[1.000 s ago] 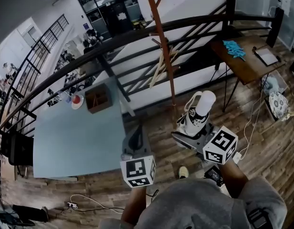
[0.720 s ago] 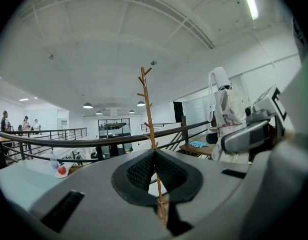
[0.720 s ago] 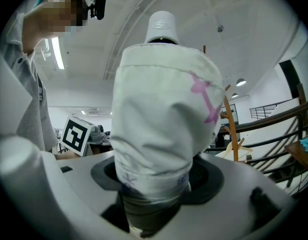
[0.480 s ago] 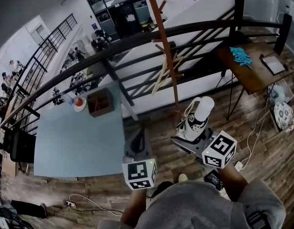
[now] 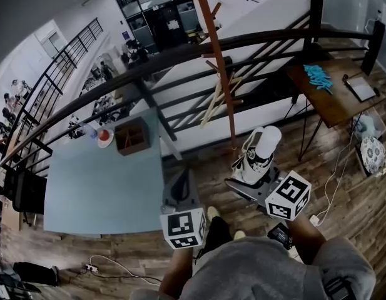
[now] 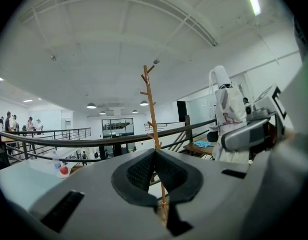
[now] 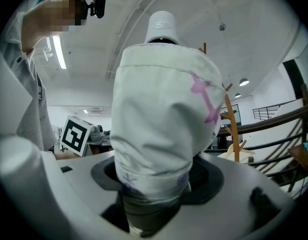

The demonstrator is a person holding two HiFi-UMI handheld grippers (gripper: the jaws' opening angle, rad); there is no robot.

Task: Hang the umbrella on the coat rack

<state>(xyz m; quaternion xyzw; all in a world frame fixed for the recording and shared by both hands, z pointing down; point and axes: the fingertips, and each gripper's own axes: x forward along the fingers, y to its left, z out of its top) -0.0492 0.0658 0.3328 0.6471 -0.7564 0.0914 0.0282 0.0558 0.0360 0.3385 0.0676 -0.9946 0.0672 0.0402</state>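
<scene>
While the folded white umbrella point(image 7: 158, 124) is clamped near its lower end between the jaws of the right gripper point(image 7: 154, 184), it is held roughly upright, with its rounded white cap at the top and faint pink marks seen on the fabric. A thin strap loop is seen beside the cap in the left gripper view. The pads of the left gripper point(image 6: 154, 171) are pressed together, and nothing is held between them. Both grippers are held side by side in front of the person in the head view, the left one just over the edge of a pale blue table point(image 5: 99, 180). The coat rack point(image 5: 219, 67), a slim brown wooden pole with short angled pegs, is stood on the wooden floor just before a black railing point(image 5: 117, 80). The umbrella is kept near the foot of the pole but apart from it, and none of the pegs is touched by it. A small wooden box point(image 5: 131, 133) is set at the far edge of the table, and a brown desk point(image 5: 330, 95) is placed to the right of the rack.
</scene>
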